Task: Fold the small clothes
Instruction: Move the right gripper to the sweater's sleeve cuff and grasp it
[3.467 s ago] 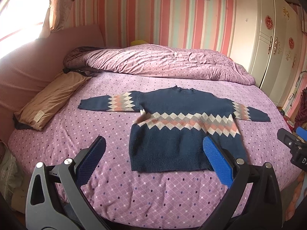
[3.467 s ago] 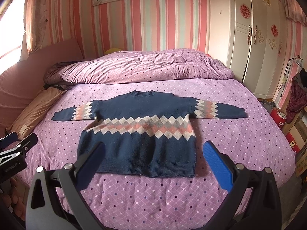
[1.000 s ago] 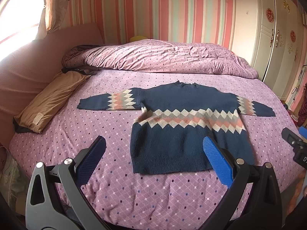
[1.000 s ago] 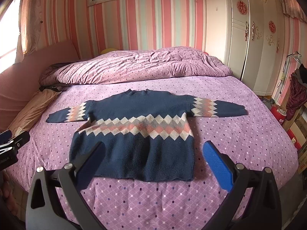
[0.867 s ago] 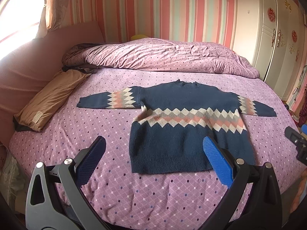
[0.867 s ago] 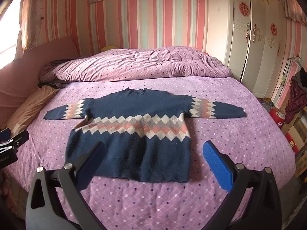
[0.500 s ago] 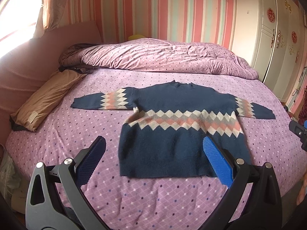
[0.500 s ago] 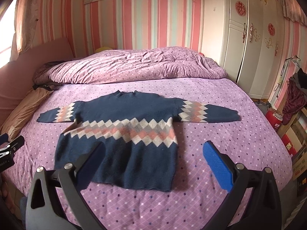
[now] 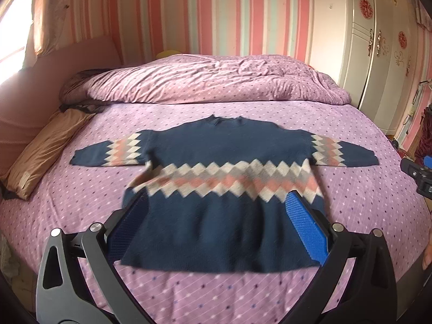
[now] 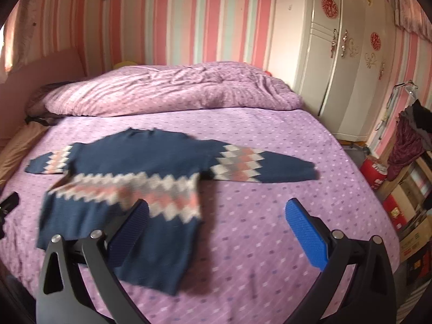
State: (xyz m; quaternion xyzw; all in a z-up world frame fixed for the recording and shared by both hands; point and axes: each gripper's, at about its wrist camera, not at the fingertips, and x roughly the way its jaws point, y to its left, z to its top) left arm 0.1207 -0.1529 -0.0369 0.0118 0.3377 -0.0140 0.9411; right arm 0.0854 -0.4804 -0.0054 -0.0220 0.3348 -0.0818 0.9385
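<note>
A small navy sweater (image 9: 221,189) with a pink, white and grey diamond band lies flat, face up, on the purple dotted bed (image 9: 81,194), both sleeves spread out. It also shows in the right wrist view (image 10: 129,178). My left gripper (image 9: 216,216) is open and empty, hovering over the sweater's lower body near the hem. My right gripper (image 10: 216,216) is open and empty, over the sweater's right side and the bare bedcover below its right sleeve (image 10: 264,166). The other gripper's tip shows at the right edge of the left wrist view (image 9: 418,175).
A rumpled purple duvet (image 9: 210,81) lies across the head of the bed. A tan pillow (image 9: 46,148) lies at the left. A white wardrobe (image 10: 345,67) stands to the right, with boxes and a red canister (image 10: 376,171) on the floor beside the bed.
Both grippers have moved forward and closer to the bed. The left now hangs over the sweater's hem; the right has swung rightward toward the right sleeve side. The sweater has not moved.
</note>
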